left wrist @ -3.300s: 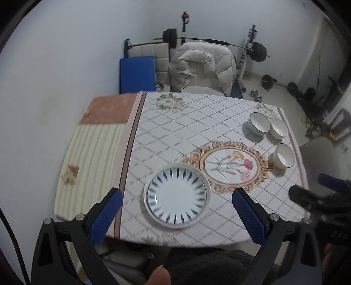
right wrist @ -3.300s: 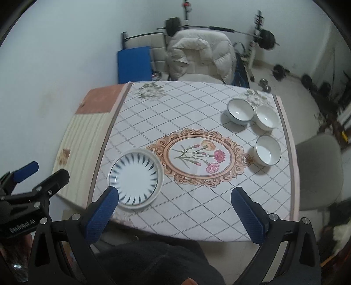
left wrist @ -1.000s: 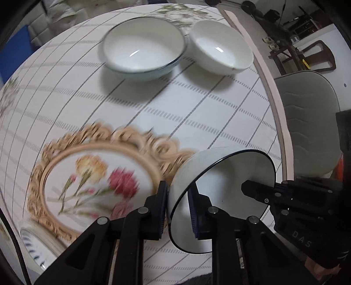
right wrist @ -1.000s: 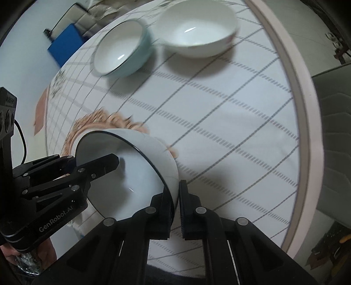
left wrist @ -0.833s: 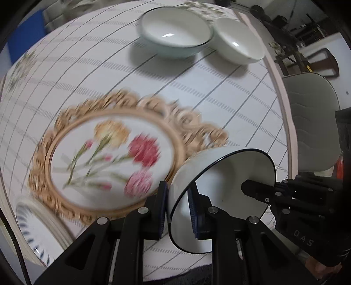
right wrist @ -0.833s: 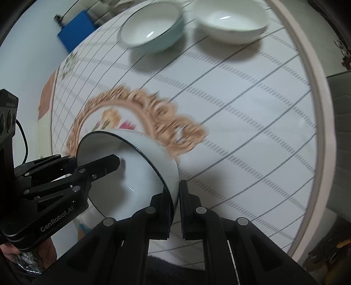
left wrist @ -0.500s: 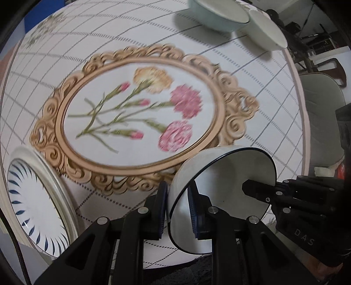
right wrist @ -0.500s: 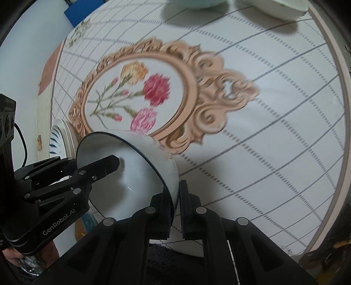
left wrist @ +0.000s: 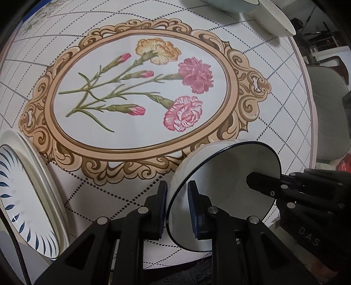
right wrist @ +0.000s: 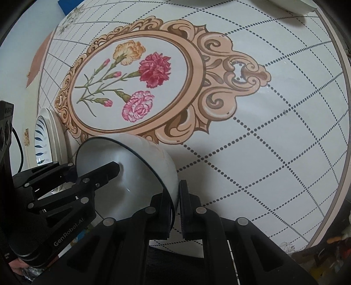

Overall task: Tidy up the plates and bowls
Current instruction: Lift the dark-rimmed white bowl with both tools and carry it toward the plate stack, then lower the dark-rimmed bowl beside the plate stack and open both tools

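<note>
Desk [left wrist: 285,72]: cloth-covered | Plate [left wrist: 26,193]: near left edge | Bowl [left wrist: 230,197]: you hold it tilted above the desk | Left claw [left wrist: 177,205], right claw [right wrist: 174,200]: each pinching opposite rims | Step: carrying bowl, likely toward plate | Next: level, lower, release together.

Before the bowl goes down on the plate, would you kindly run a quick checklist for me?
1. Left gripper clamped on the bowl rim: ok.
2. Right gripper clamped on the opposite rim: ok.
3. Bowl level: not ok, tilted.
4. Plate bare of other things: ok for the part in view.
5. Bowl above the plate: not ok, beside it.
6. Other bowls out of the way: ok.
</note>
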The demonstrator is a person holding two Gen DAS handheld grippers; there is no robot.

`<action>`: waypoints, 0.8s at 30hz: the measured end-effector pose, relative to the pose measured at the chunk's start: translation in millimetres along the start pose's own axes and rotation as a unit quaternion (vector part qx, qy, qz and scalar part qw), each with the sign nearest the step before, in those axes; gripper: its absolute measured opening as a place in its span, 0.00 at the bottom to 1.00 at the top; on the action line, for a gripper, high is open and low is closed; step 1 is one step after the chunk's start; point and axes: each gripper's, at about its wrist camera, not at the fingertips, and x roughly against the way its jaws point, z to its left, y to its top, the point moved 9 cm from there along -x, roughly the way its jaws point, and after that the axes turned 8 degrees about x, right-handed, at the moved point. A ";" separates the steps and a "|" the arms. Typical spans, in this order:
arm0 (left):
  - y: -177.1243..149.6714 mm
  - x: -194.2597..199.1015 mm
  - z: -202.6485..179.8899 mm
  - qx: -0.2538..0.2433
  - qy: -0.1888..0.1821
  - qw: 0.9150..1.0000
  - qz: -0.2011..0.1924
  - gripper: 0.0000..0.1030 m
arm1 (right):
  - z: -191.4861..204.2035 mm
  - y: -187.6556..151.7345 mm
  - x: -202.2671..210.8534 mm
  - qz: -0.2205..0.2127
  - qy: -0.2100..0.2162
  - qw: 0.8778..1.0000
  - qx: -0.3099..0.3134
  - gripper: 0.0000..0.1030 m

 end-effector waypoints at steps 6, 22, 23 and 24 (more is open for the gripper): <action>-0.4 -11.5 -10.2 0.004 0.000 1.000 0.001 0.16 | -6.8 -4.6 2.2 0.001 -0.004 1.000 -0.005 0.07; 12.2 -23.1 -38.3 0.007 0.002 1.000 0.007 0.17 | -22.6 3.2 6.6 0.001 0.000 1.000 -0.028 0.08; 12.1 -24.1 -39.1 0.009 0.001 1.000 0.009 0.17 | -23.5 3.4 6.6 0.002 0.003 1.000 -0.031 0.08; 12.2 -24.2 -39.3 0.010 0.000 1.000 0.012 0.17 | -25.0 3.5 7.4 0.002 0.004 0.999 -0.031 0.08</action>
